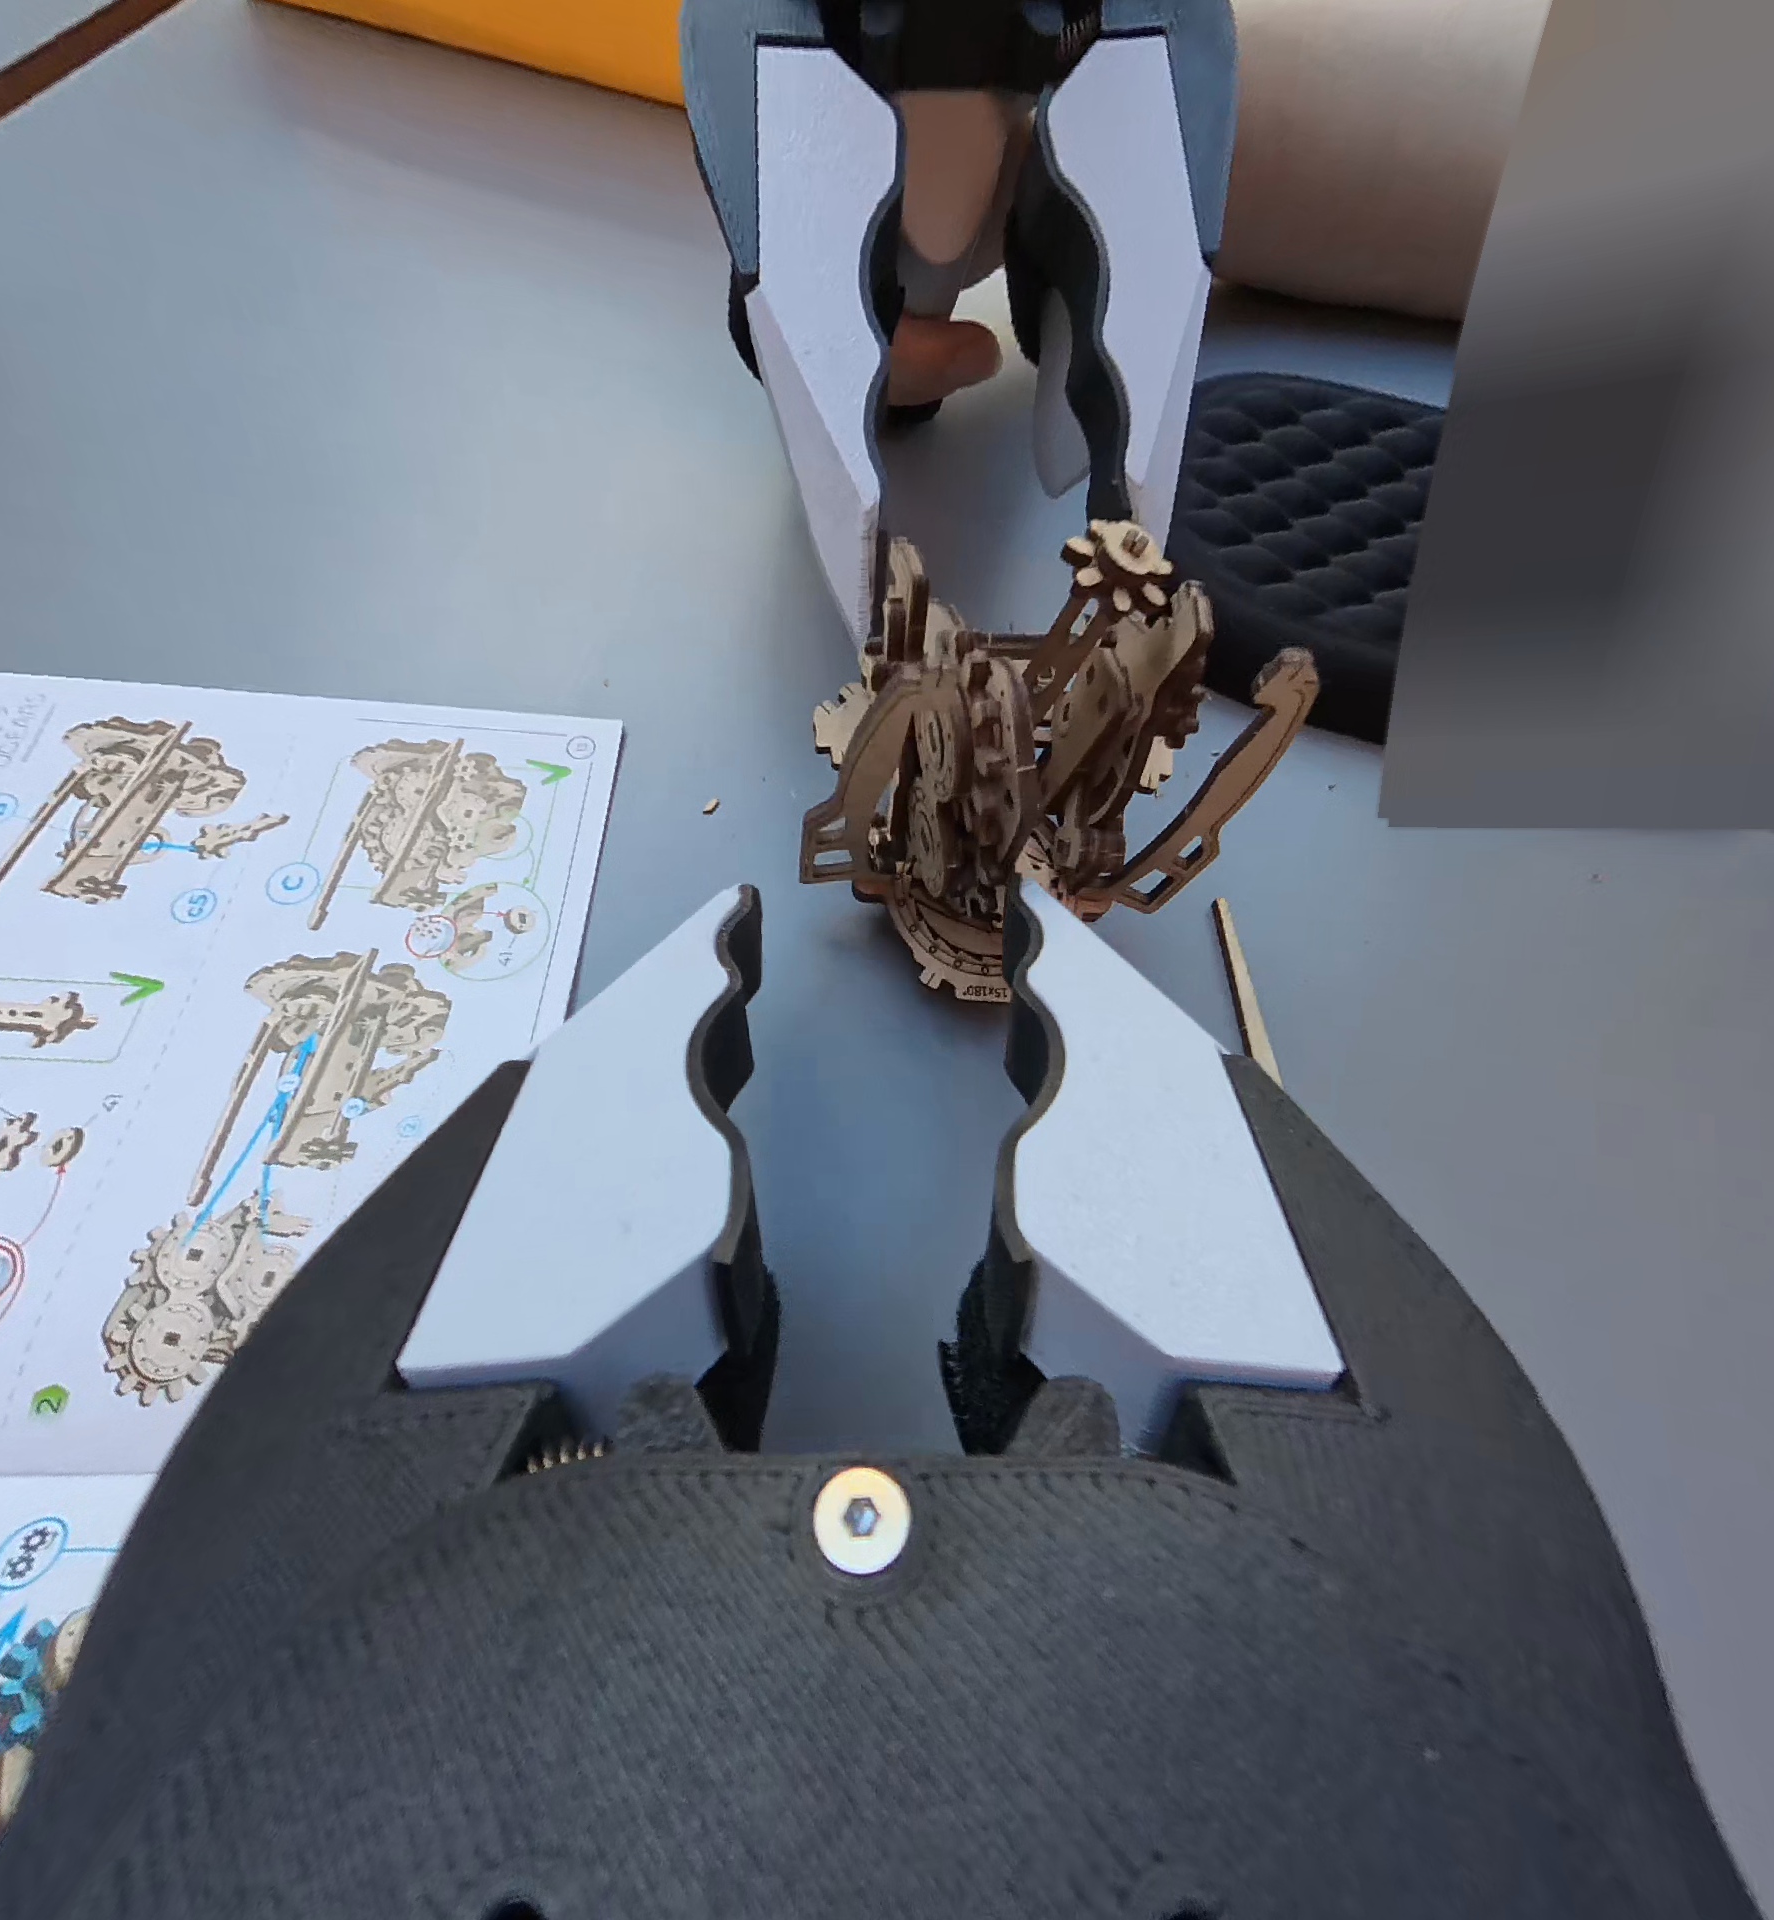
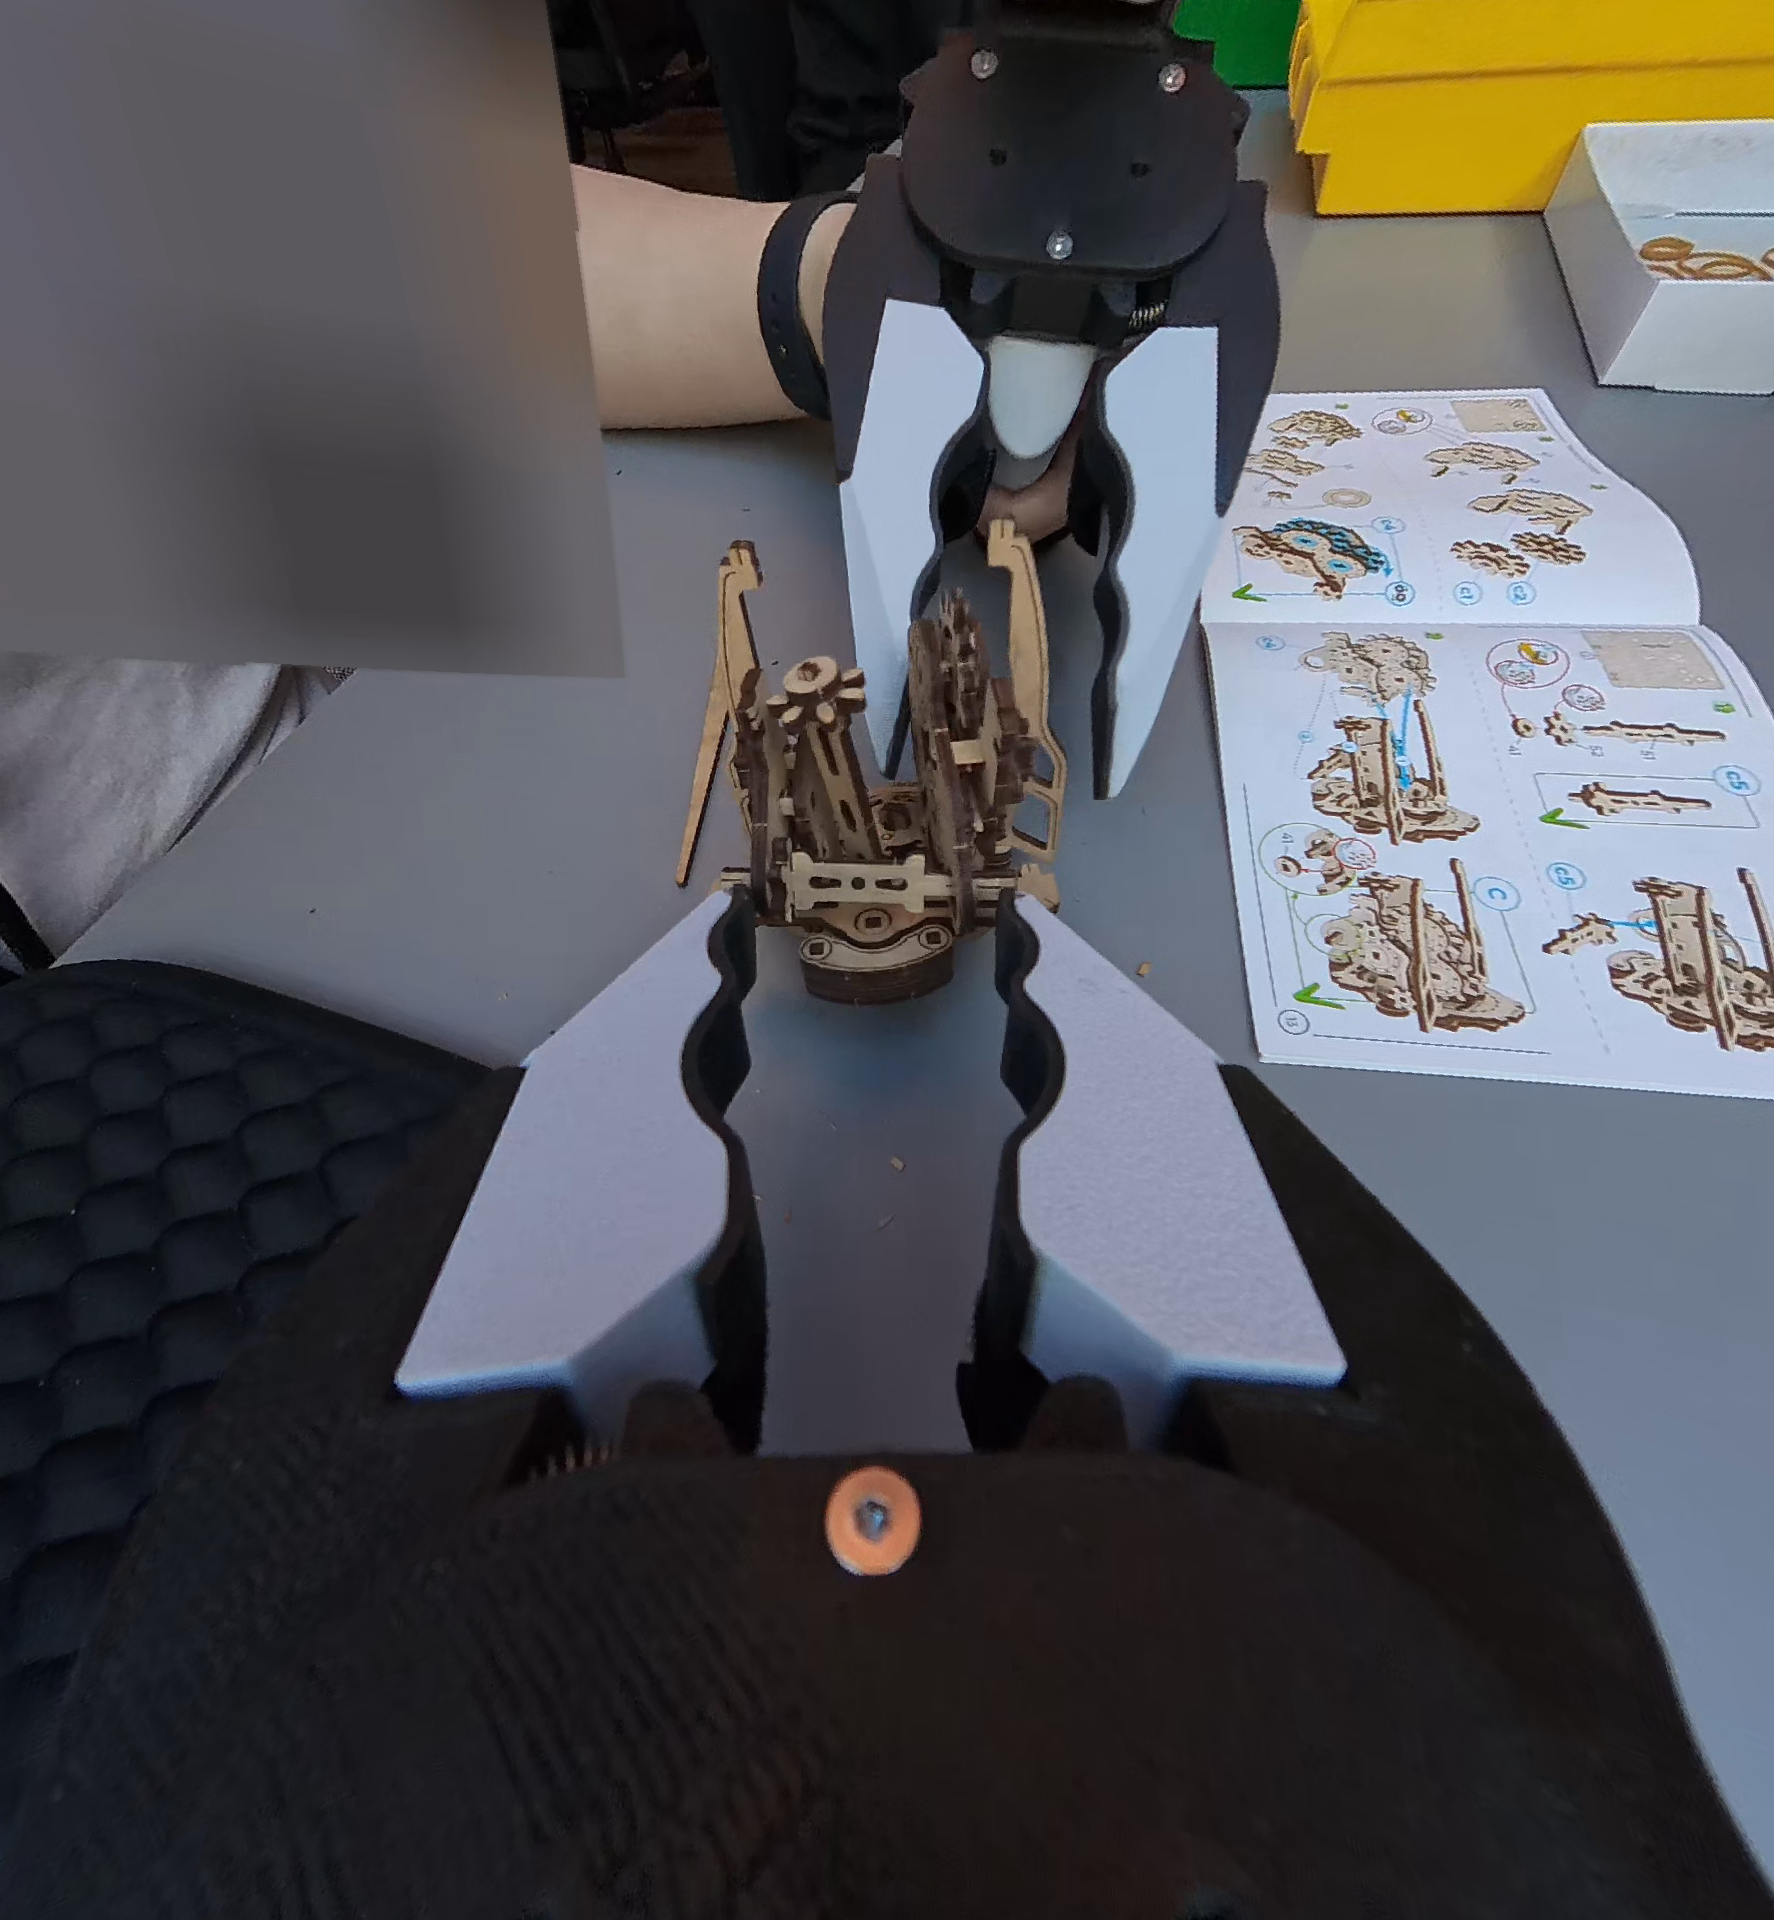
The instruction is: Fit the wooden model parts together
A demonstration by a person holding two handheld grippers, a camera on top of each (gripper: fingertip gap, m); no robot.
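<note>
- Wooden model (image 1: 1008, 769), a part-built cluster of gears and plates on a round base, stood upright on the grey counter (image 1: 343, 416) between the two tools.
- Left tool (image 1: 878, 904) had its jaws spread; the model's base sat just past the tips, the right tip close against the base edge. Contact could not be confirmed.
- In the right wrist view, the left tool (image 2: 1002, 774) came down from the far side, its jaws apart over the model's taller gear stack; whether it touched could not be told.
- Right tool (image 2: 867, 909) was also spread, tips set either side of the model's (image 2: 862, 821) lower crossbar and base, seemingly just touching or very near.
- Small gear (image 1: 1122, 571) sat on a shaft at the model's top, near the right tool's (image 1: 1008, 540) tips.
- Two curved wooden arms stuck out from the model's sides.
- Instruction booklet (image 2: 1517, 821) lay open on the counter beside the model.
- Thin wooden stick (image 1: 1244, 987) lay loose on the counter near the model.
- Dark quilted pad (image 2: 114, 1164) lay at the counter's edge.
- White box (image 2: 1714, 260) with wooden rings and yellow bins (image 2: 1548, 94) were at the far end.
</note>
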